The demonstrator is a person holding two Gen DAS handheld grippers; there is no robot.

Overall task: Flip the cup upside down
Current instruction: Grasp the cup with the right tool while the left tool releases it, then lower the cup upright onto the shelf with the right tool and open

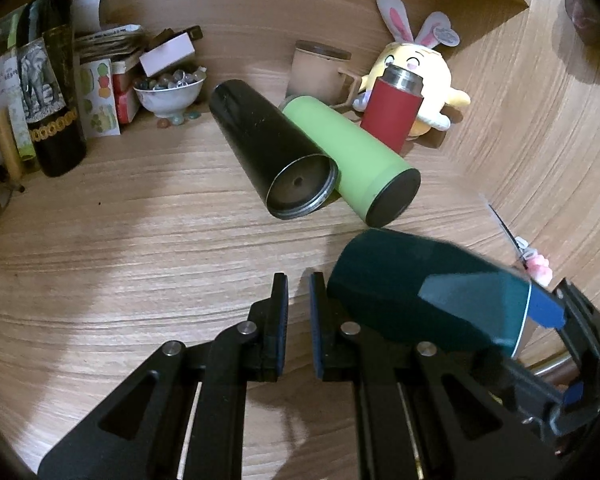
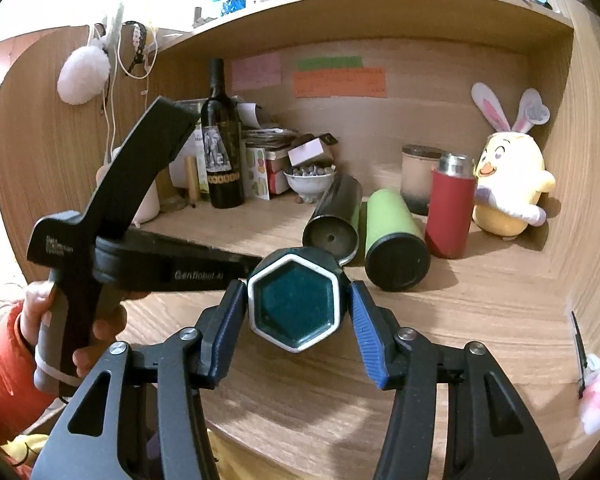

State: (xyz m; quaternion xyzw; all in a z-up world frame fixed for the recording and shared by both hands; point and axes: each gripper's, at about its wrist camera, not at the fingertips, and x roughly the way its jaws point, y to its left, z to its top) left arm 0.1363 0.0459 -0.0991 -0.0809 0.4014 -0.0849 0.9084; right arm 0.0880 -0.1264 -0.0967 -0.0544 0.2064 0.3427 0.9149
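The cup (image 2: 296, 304) is dark teal with a white hexagonal rim. It lies tilted on its side, its hexagonal end facing the right wrist camera. My right gripper (image 2: 298, 312) has a blue pad on each side of the cup and is shut on it. In the left wrist view the cup (image 1: 420, 296) lies at the lower right, held by the right gripper's blue pad (image 1: 548, 308). My left gripper (image 1: 298, 300) sits just left of the cup, empty, with its jaws a narrow gap apart.
A black tumbler (image 1: 272, 156) and a green tumbler (image 1: 352, 160) lie on their sides on the wooden desk (image 1: 140, 240). A red flask (image 1: 392, 112), a plush chick (image 1: 420, 76), a glass jar (image 1: 320, 68), a bowl of beads (image 1: 168, 92) and a wine bottle (image 1: 52, 92) stand behind.
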